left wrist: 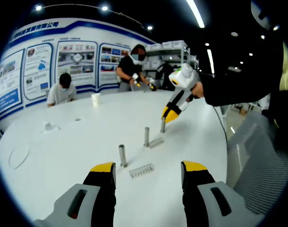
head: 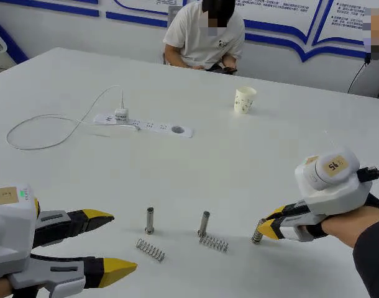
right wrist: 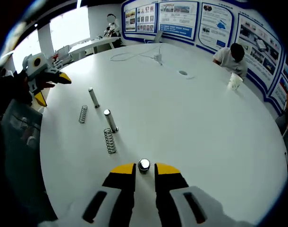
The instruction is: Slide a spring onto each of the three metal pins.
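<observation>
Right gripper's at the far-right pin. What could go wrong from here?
1. That pin seems to stand free on the table; a sideways pull by the right gripper could topple it.
2. One spring lies close by the left pin, another by the middle pin; grabbing either may knock its pin over.

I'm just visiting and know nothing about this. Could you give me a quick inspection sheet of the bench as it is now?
Surface: white table.
Job's things: left pin and middle pin stand bare, with the left spring and middle spring lying beside them. The right pin carries the third spring.
Clutter: paper cup, power strip.
Grippers: left gripper open, holding nothing. Right gripper has its jaws either side of the right pin; grip unclear.
Cables: white cable looped by the strip; black cable on the right gripper.
Surroundings: seated person, wall boards.
</observation>
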{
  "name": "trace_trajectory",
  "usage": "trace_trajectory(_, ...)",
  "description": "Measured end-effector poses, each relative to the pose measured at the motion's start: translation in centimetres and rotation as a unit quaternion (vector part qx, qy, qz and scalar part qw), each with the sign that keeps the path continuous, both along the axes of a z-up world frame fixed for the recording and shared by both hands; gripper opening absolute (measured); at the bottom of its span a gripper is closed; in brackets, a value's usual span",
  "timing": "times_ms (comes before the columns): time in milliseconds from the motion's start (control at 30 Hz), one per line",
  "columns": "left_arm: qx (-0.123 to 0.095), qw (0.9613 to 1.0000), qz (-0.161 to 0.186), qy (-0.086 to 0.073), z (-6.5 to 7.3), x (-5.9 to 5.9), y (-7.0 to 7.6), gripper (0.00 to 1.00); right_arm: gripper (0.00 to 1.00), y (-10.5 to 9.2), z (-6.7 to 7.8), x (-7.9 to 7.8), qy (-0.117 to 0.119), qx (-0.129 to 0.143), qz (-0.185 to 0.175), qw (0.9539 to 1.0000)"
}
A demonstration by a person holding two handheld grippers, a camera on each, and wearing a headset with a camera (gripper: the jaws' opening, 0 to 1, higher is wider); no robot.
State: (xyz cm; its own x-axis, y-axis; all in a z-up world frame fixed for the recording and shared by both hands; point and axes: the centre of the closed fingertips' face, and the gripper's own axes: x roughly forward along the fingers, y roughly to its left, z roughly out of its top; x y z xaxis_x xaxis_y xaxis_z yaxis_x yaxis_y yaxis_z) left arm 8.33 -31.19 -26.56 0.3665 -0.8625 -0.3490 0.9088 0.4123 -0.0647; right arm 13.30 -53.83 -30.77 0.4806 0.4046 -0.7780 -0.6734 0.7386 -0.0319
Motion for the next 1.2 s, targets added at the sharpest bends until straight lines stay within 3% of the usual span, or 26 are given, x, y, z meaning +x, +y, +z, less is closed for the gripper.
trace_trajectory(267,0.0,1.0,-0.003,-0.001,0.0,0.0,-0.1,0.56,0.21,0.5,1.7,-0.1,-0.027,-0.009,0.012,0.9995)
trace_trajectory(467,0.0,1.0,-0.005,-0.004,0.2,0.0,-0.3,0.56,0.21,2.6,4.0,0.1,-0.055,-0.008,0.04,0.9976)
trace_trajectory(567,0.0,1.0,-0.005,-0.005,0.3,0.0,-0.3,0.56,0.21,3.8,4.2,0.1,-0.059,-0.006,0.053,0.9969)
trace_trajectory(867,0.002,1.0,-0.006,-0.006,0.4,-0.1,-0.4,0.56,0.2,6.4,1.2,-0.9,-0.025,-0.006,0.091,0.9955)
trace_trajectory(1200,0.005,0.9999,-0.011,-0.003,0.2,-0.3,-0.6,0.55,0.18,7.5,-2.2,-1.5,0.002,-0.016,0.122,0.9924)
